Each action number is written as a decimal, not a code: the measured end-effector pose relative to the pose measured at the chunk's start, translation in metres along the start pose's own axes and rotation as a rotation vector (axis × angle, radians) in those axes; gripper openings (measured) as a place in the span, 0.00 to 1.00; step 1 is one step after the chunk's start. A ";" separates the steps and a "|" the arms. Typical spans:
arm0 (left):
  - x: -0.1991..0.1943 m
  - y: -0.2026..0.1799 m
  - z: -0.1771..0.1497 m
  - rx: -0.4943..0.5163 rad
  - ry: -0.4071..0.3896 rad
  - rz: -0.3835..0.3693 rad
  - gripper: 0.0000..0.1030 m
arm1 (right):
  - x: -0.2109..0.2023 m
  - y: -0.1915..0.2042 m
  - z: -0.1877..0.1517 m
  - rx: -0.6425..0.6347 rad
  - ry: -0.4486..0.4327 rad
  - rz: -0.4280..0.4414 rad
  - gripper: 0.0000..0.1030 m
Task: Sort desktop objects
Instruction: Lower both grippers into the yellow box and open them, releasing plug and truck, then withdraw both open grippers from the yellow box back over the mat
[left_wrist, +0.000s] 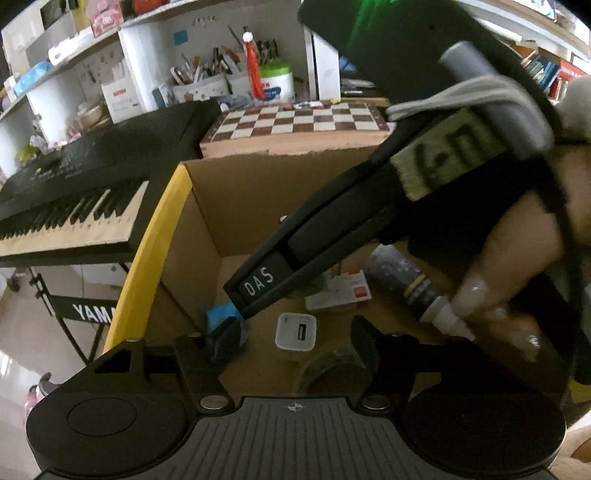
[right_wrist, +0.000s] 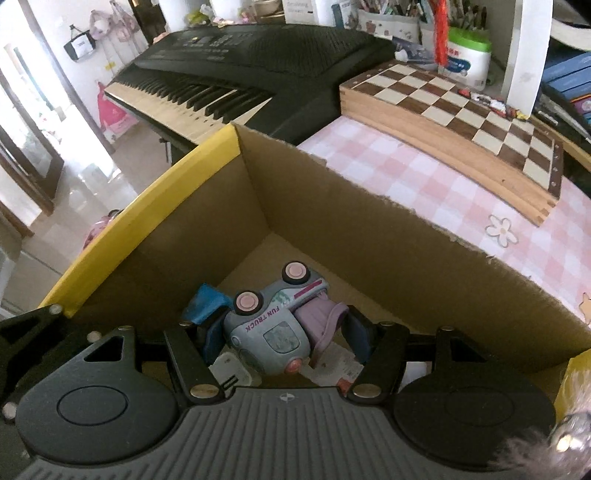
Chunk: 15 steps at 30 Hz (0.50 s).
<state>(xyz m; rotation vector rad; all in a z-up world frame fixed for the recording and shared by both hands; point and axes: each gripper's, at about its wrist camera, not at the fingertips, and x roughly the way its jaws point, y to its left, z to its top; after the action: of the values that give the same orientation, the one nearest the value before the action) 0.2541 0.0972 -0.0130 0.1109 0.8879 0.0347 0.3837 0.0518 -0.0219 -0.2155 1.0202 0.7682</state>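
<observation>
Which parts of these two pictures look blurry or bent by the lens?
Left wrist view: the hand and bottle at right are smeared, and the keyboard bows. Right wrist view: sharper; the chessboard edge curves, and the toy truck sits in shadow inside the box.

Grey toy truck (right_wrist: 275, 325) lies tipped, wheels up, inside the cardboard box (right_wrist: 369, 236).

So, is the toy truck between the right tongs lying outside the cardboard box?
No, the toy truck sits between the right tongs down inside the cardboard box, with its walls rising around it.
</observation>
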 end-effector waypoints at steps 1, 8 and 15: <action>-0.002 -0.001 0.001 -0.002 -0.007 -0.001 0.68 | -0.001 0.000 0.001 0.002 -0.004 -0.002 0.61; -0.018 -0.002 0.003 -0.013 -0.064 0.009 0.79 | -0.014 0.006 0.000 -0.002 -0.045 -0.026 0.66; -0.038 0.002 0.003 -0.041 -0.126 0.016 0.84 | -0.046 0.010 -0.003 -0.005 -0.120 -0.035 0.67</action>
<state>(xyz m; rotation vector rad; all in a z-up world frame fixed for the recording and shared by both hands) 0.2323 0.0960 0.0179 0.0811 0.7605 0.0603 0.3610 0.0356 0.0168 -0.1885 0.8986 0.7432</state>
